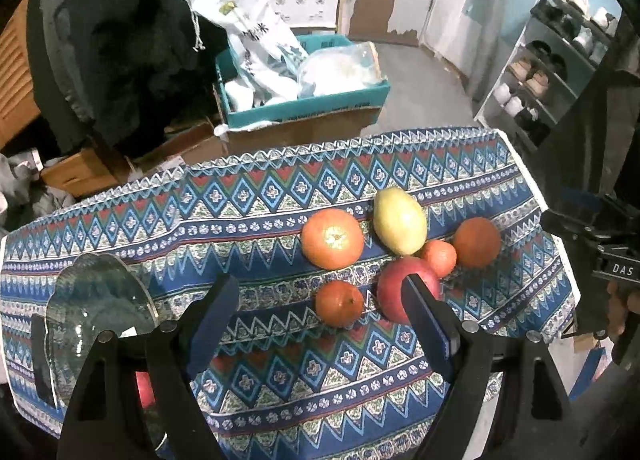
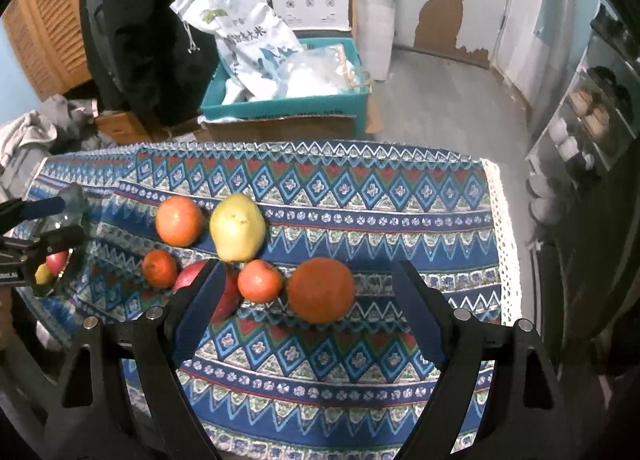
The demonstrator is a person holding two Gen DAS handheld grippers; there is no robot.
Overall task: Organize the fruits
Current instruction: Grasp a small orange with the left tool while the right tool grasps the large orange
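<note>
Both claws, left [image 1: 320, 288] & right [image 2: 308, 276], wide open, empty, above fruit on tablecloth [image 2: 360, 196].

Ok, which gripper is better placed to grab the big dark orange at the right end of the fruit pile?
Right. The right gripper is open with the dark orange lying between its fingers. The left gripper frames a smaller orange instead.

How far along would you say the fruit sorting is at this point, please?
Barely begun. Done: a red fruit and a yellow one already sit in the glass bowl. In hand: nothing; the left gripper and right gripper are both open and empty above the fruit. Left: six fruits on the tablecloth, including the pear and red apple.
</note>
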